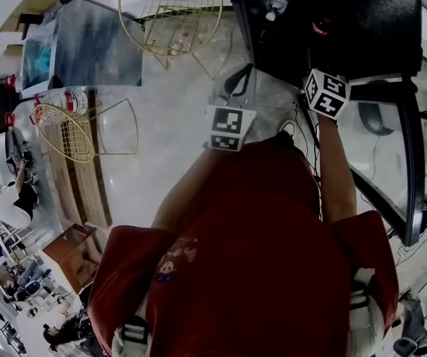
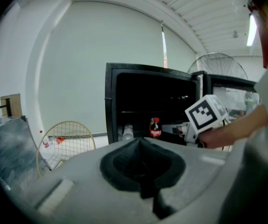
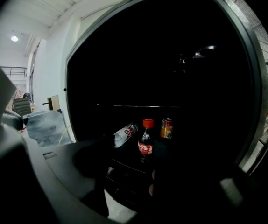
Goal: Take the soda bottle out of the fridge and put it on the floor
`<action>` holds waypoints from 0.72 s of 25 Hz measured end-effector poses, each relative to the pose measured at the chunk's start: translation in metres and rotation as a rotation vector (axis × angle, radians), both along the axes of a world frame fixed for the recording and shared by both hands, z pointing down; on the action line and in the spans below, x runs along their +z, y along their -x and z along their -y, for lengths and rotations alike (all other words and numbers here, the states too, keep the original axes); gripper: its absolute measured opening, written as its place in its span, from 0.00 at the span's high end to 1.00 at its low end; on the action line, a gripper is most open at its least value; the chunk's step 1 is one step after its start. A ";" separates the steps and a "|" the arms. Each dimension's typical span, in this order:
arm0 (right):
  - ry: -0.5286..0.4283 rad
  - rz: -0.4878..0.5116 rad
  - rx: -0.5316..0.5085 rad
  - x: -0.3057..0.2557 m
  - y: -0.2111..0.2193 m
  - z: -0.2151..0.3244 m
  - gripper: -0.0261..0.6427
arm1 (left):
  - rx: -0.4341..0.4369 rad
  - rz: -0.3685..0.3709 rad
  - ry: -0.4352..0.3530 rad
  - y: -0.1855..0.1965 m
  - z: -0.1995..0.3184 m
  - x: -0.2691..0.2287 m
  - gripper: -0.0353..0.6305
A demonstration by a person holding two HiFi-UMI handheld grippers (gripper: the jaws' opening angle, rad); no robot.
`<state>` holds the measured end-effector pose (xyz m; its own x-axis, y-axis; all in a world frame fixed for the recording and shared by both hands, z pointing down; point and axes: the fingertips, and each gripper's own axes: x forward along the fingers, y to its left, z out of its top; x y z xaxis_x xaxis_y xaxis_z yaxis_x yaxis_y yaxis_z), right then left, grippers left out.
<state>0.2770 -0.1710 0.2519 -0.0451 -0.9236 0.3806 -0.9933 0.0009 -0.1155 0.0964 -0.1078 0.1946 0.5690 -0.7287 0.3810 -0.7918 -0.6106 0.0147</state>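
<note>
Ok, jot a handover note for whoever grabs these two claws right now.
Left claw: shut, empty, outside the fridge.
Right claw: open, empty, pointed into the open fridge at the soda bottle, not touching it.
Soda bottle: upright on the lower shelf, between a lying water bottle and a can.
Done: fridge door open.
Left: grip the bottle, lift it out, stand it on the floor.

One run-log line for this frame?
phase: pre-grasp | right tongs: open, empty, facing soda bottle | soda bottle: upright in fridge | left tongs: shut, empty
</note>
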 end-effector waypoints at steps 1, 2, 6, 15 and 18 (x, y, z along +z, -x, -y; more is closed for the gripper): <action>0.001 0.002 0.005 0.002 -0.002 0.004 0.60 | -0.001 0.001 0.002 0.000 0.001 0.001 0.95; 0.002 0.004 0.010 0.005 -0.004 0.008 0.59 | -0.002 0.003 0.003 -0.001 0.002 0.002 0.95; 0.016 0.030 0.052 0.019 -0.014 0.025 0.55 | -0.008 0.006 0.012 -0.003 0.006 0.007 0.95; 0.074 0.022 0.058 0.047 -0.032 0.057 0.49 | -0.024 0.022 0.033 -0.006 0.010 0.017 0.95; 0.090 0.012 0.051 0.053 -0.036 0.065 0.48 | -0.029 0.028 0.035 -0.007 0.009 0.019 0.95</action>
<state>0.3126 -0.2357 0.3047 -0.0039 -0.8870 0.4618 -0.9903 -0.0606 -0.1248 0.1030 -0.1165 0.2137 0.5363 -0.7306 0.4226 -0.8097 -0.5867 0.0131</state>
